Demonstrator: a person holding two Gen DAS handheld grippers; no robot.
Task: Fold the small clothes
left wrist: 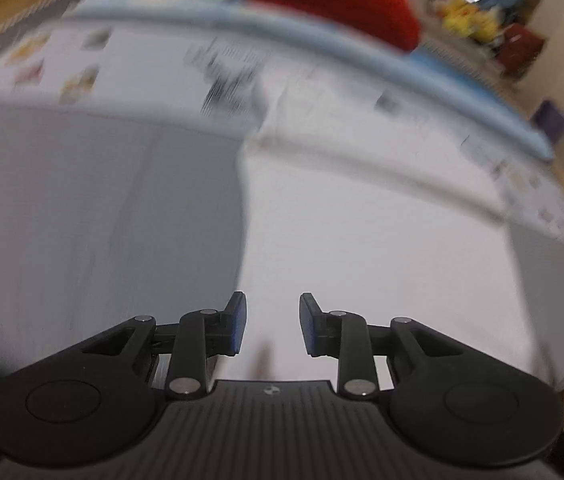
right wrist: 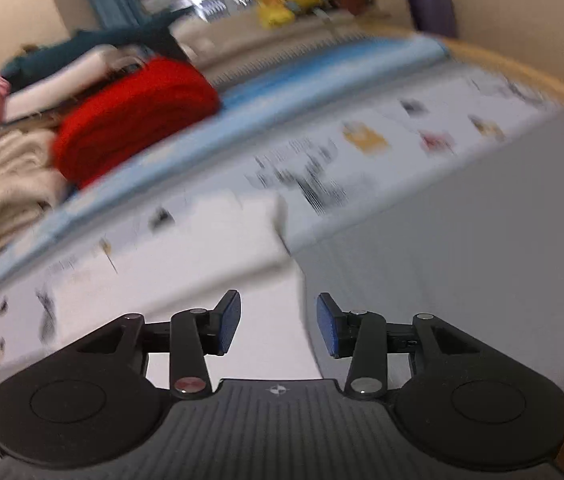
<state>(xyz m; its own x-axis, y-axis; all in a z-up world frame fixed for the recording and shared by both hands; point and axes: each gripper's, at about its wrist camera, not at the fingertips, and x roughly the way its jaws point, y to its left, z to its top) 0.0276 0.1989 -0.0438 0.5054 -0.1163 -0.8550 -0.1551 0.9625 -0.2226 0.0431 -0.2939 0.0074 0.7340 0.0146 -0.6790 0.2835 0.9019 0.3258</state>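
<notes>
- While both views are smeared by blur, the left gripper and right gripper each show jaws apart, nothing between them.
- A white garment lies flat on the grey surface, beneath both grippers.
- Behind it, a red folded cloth rests beside cream knitwear; no container is discernible.

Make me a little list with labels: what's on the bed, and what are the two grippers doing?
white garment: lies flat on the grey surface, edges look folded
red folded cloth: at the far side, beside a cream cloth
left gripper: open, nothing between the pads
right gripper: open, nothing held
picture: blurred, small prints unreadable
</notes>
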